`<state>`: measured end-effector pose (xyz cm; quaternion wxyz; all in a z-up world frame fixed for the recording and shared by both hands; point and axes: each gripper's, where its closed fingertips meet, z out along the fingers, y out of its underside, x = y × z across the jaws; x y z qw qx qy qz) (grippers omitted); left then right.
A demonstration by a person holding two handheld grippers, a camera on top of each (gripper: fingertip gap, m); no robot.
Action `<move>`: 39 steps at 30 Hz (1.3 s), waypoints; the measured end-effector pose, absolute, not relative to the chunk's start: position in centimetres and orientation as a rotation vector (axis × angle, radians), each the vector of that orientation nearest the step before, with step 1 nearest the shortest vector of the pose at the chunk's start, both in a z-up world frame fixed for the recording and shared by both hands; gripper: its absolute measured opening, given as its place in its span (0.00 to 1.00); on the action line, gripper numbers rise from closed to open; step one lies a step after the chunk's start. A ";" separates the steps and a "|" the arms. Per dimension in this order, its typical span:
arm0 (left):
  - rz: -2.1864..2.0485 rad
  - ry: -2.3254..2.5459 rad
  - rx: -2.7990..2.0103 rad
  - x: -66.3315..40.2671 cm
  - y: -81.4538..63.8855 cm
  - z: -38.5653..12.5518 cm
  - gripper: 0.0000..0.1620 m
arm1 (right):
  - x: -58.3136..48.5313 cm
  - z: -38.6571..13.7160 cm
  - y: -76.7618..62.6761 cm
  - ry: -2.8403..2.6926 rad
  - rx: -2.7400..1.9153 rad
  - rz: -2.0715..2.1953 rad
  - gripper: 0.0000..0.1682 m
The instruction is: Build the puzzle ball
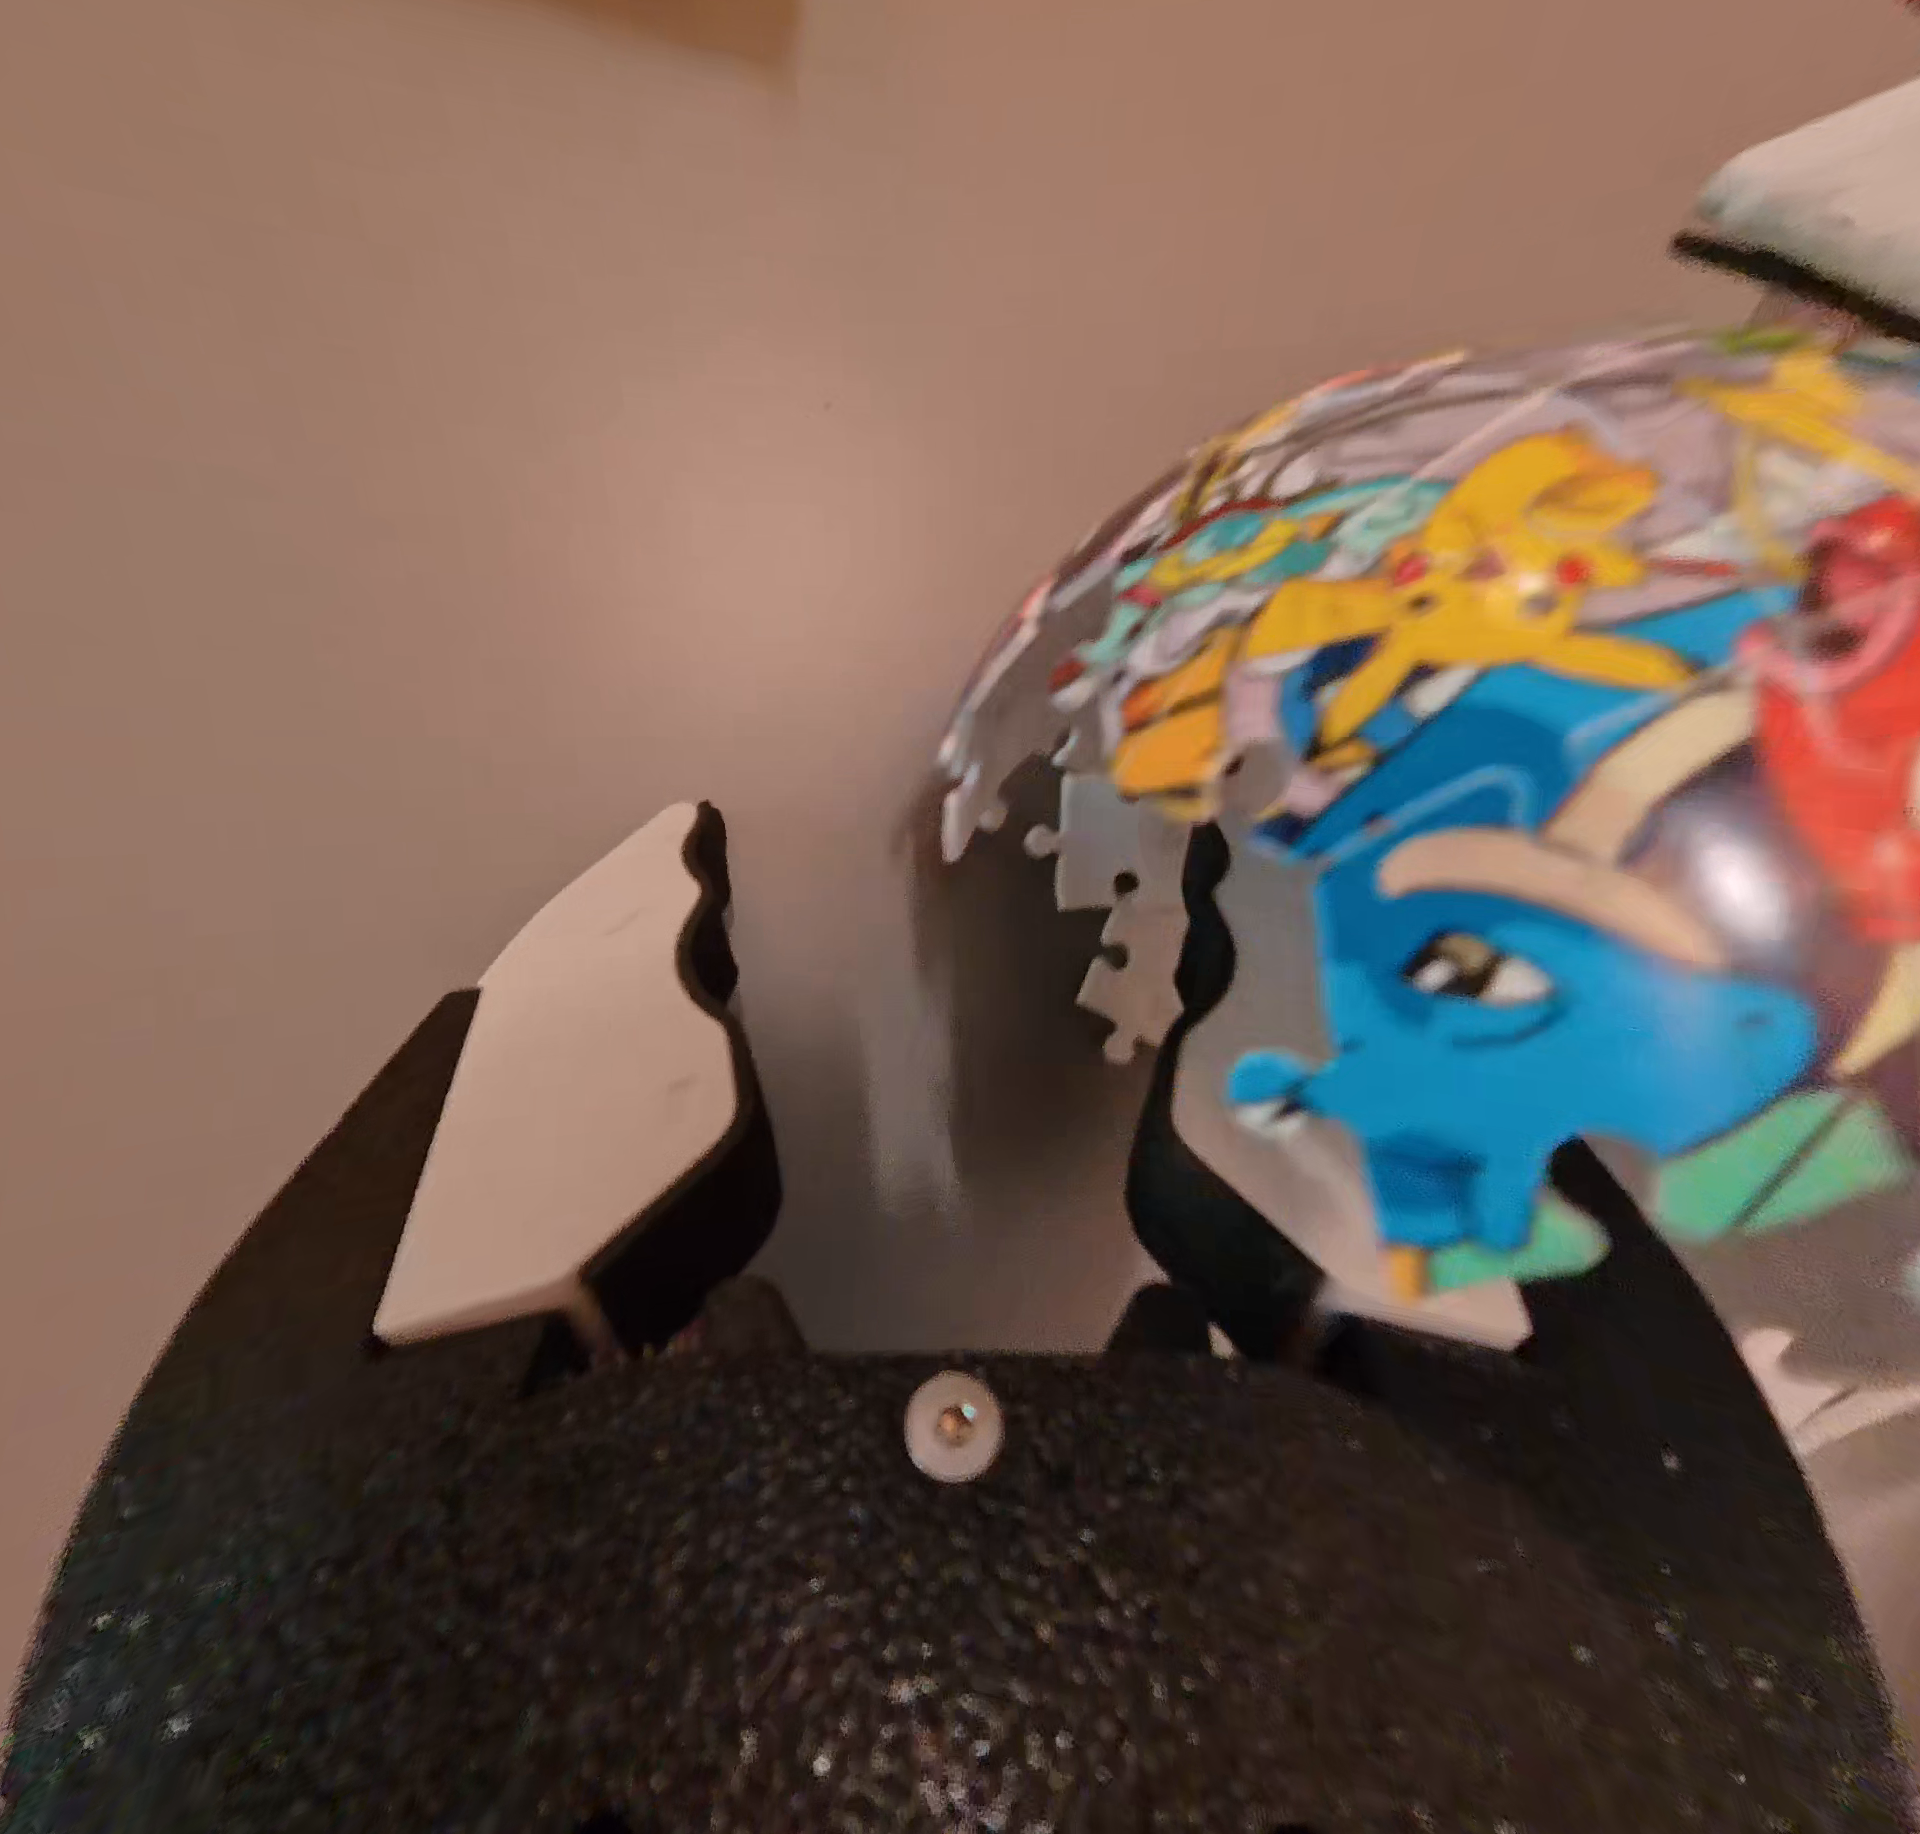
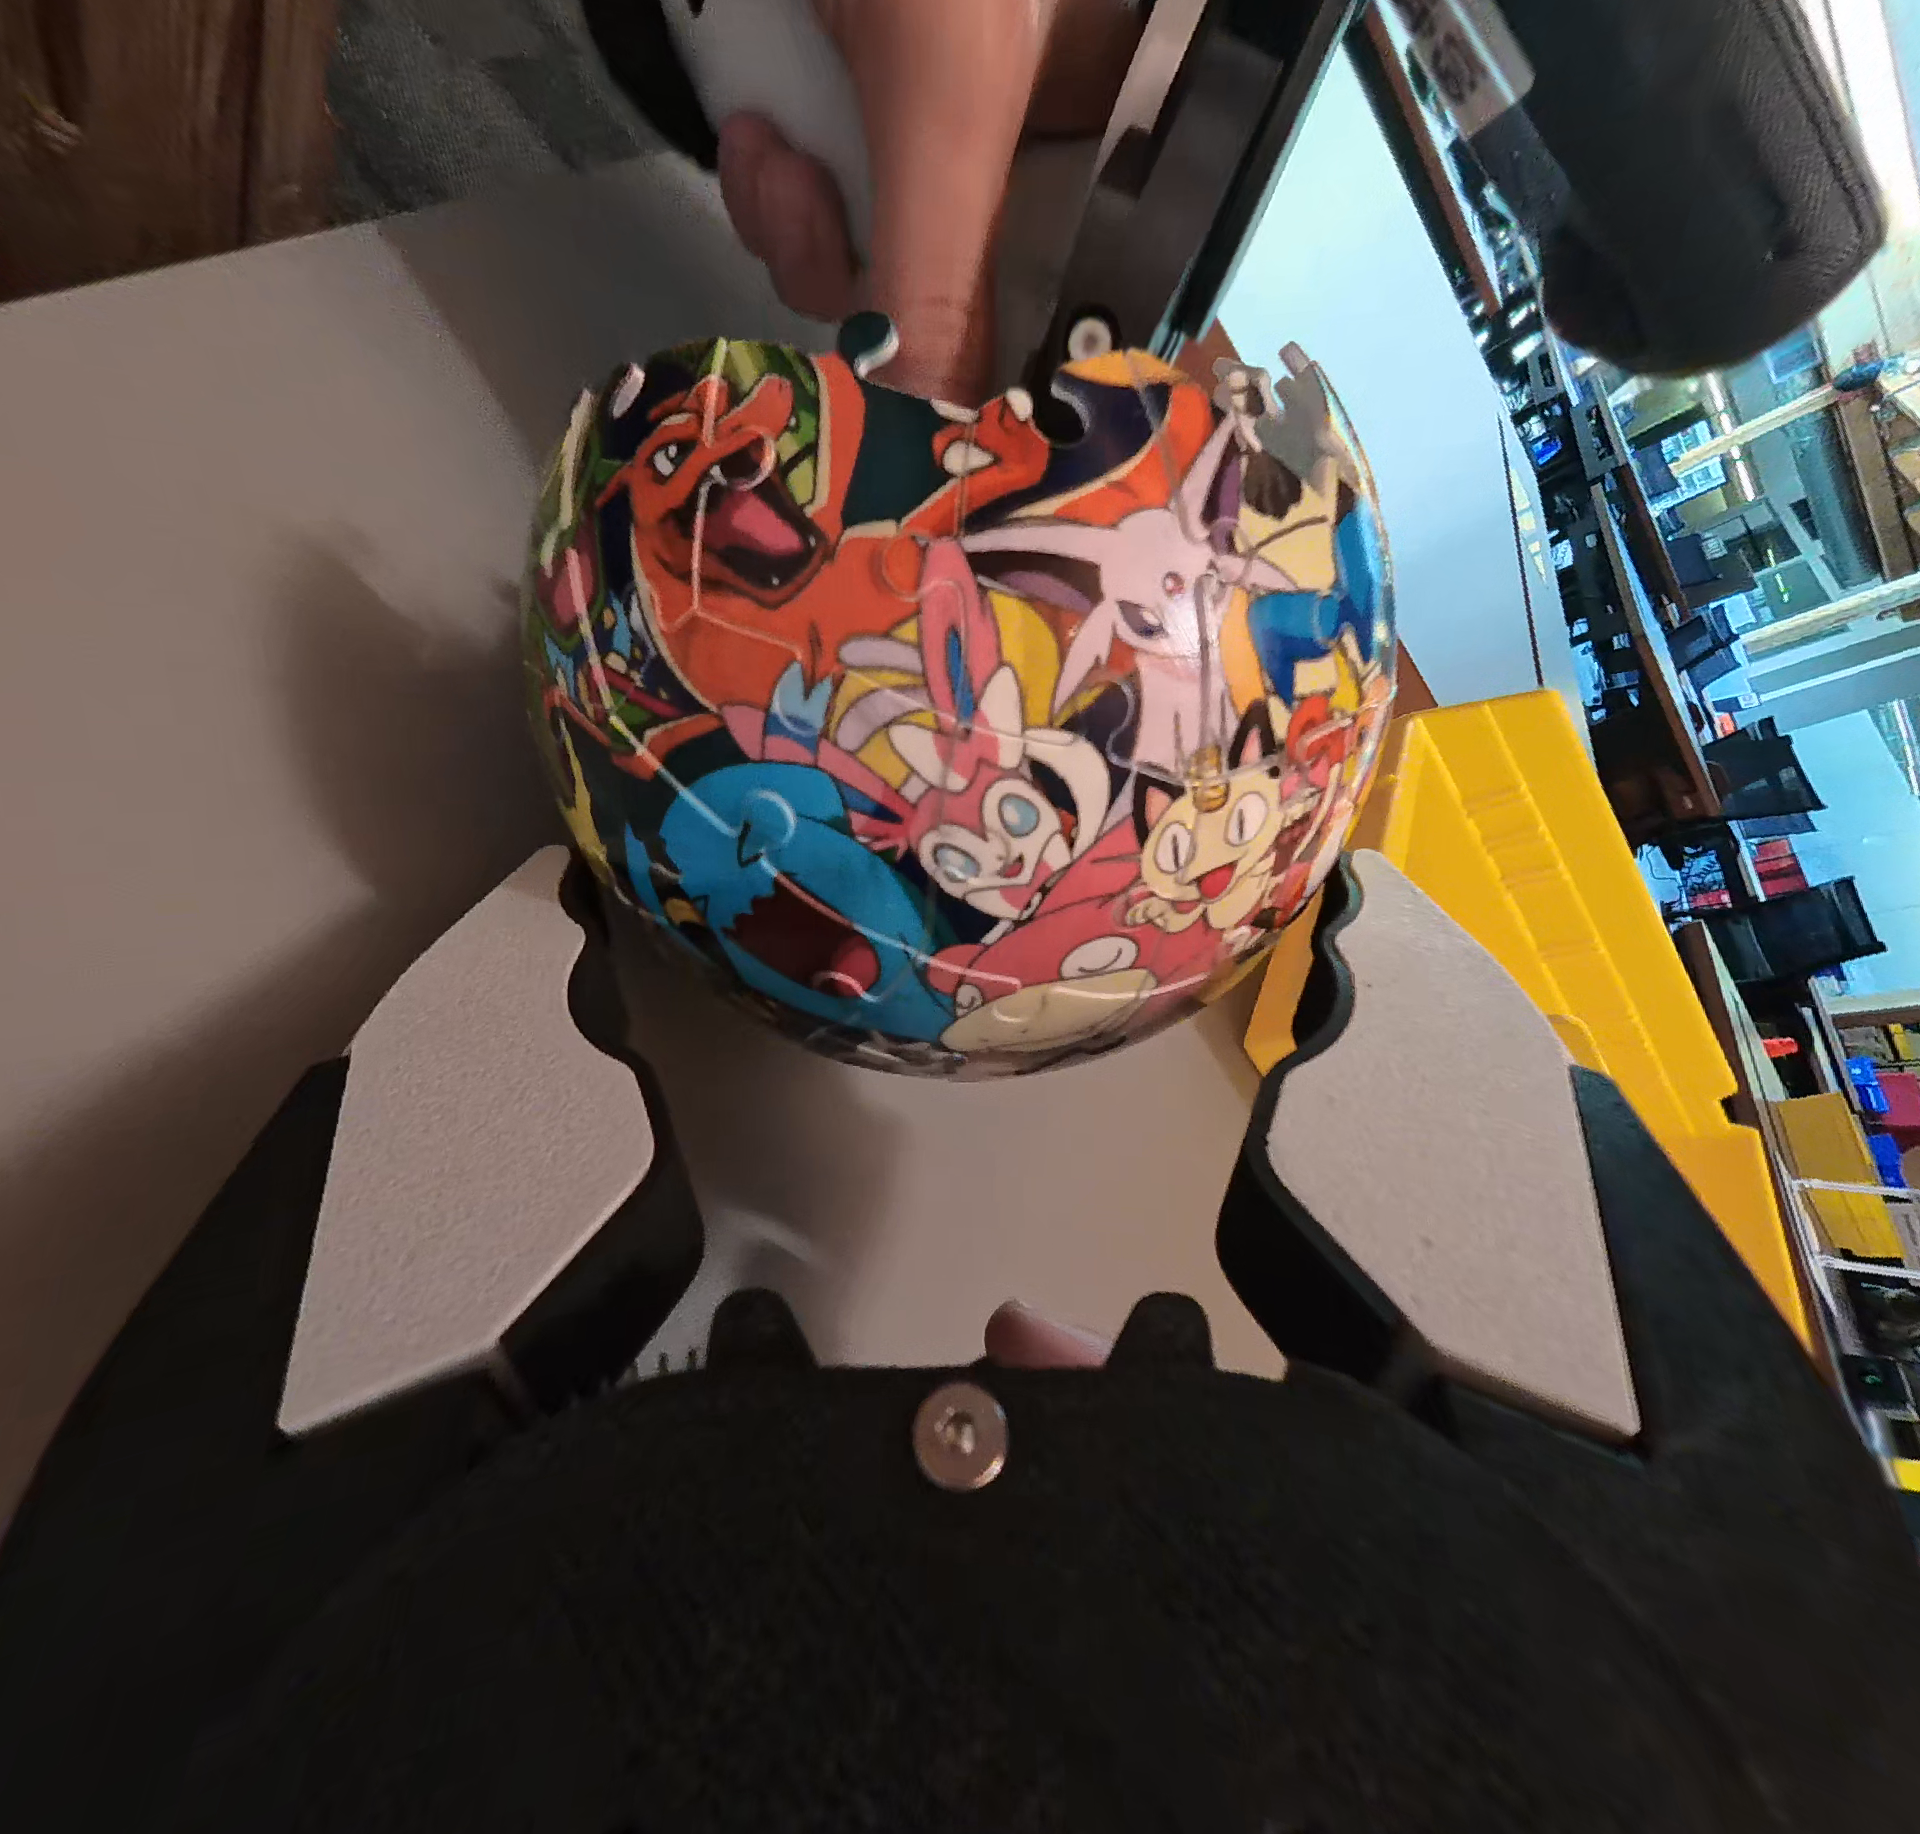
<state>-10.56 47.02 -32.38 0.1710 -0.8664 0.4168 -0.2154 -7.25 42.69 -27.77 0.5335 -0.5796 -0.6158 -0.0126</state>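
Note:
The puzzle ball [image 2: 966, 683] is a partly built sphere of bright cartoon pieces, with a jagged open rim at its top. My right gripper [image 2: 961, 880] is shut on its lower sides, one fingertip touching each side, and holds it above the table. In the left wrist view the ball [image 1: 1507, 797] fills the right side, blurred, with its grey inside showing at the rim. My left gripper [image 1: 956, 839] is open. Its right finger lies behind the ball's shell at the rim, its left finger stands clear. In the right wrist view the left gripper's finger [image 2: 1049, 371] touches the ball's top rim.
A hand [image 2: 914, 122] holds the left gripper above the ball. A white table [image 2: 208, 641] lies below. A yellow bin [image 2: 1507, 849] stands right of the ball, with shelves [image 2: 1714, 589] behind it. A black pouch [image 2: 1662, 122] is at the upper right.

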 end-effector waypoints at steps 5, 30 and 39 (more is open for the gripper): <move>-0.412 1.206 -2.418 -12.9 48.7 -32.3 0.51 | -7.2 -27.7 42.5 -1.466 -1.387 -0.028 0.75; -0.575 1.060 -2.447 -10.7 48.5 -32.5 0.59 | -7.0 -27.8 42.2 -1.327 -1.443 -0.063 0.75; -0.410 1.165 -2.404 -10.5 48.3 -33.3 0.63 | -7.2 -27.6 42.3 -1.318 -1.441 -0.065 0.75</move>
